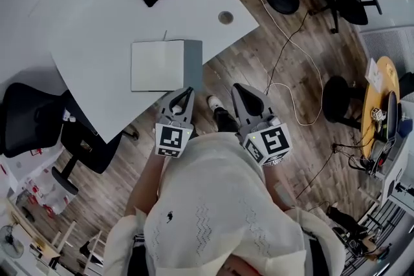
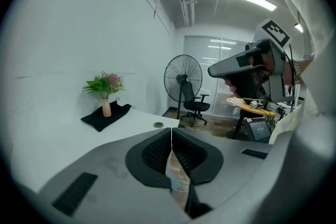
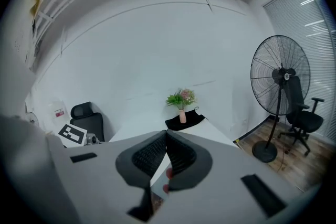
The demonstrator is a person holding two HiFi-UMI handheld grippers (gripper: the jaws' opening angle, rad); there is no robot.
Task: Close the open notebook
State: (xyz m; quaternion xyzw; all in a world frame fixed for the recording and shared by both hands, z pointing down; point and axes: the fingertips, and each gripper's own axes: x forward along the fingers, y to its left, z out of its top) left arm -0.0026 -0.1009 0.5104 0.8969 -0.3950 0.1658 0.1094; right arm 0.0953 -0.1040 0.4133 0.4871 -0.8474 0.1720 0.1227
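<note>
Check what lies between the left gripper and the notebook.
Nothing. In the head view the left gripper, jaws shut, points at the near edge of the notebook, with only a narrow bare gap between them.

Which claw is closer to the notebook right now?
Left. The left claw sits just short of the notebook, by its near right corner; the right claw hangs farther right, over the wooden floor.

Grey left gripper [image 1: 187,91] and right gripper [image 1: 238,88] (black ribbed pads [image 2: 152,155]), marker cubes [image 1: 171,139], cream knit top [image 1: 220,203].
</note>
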